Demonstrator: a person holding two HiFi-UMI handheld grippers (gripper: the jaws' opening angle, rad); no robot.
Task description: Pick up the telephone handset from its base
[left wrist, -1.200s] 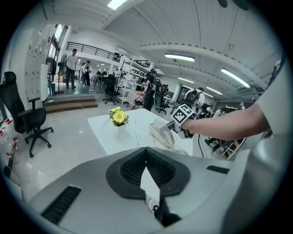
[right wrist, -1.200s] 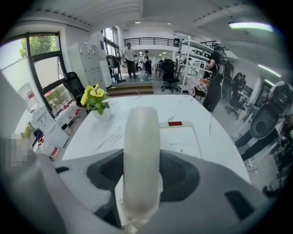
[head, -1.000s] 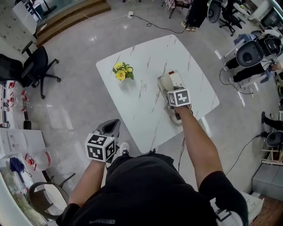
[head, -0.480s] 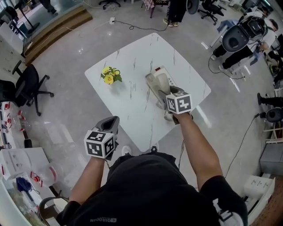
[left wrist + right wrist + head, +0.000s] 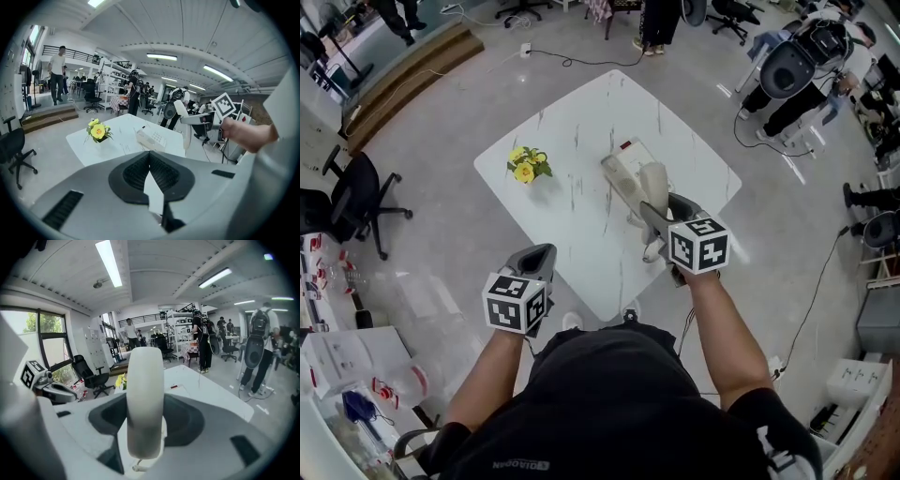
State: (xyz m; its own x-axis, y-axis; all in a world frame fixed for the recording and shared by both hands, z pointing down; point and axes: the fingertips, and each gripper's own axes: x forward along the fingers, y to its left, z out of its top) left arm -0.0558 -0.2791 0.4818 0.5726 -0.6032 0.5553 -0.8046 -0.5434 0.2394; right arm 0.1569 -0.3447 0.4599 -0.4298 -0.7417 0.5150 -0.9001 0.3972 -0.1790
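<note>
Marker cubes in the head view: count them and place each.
2. One marker cube rides on the left tongs, at lower left; the other on the right tongs, which grip the telephone handset. None seems hidden.

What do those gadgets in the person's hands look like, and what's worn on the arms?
The left gripper and right gripper are pale grey plastic, each with two broad jaws lined with black ribbed pads. Each carries a white cube printed with black square markers. The black T-shirt has short sleeves.

Handset (image 5: 654, 178) lower end behind right tool (image 5: 660, 208)
</note>
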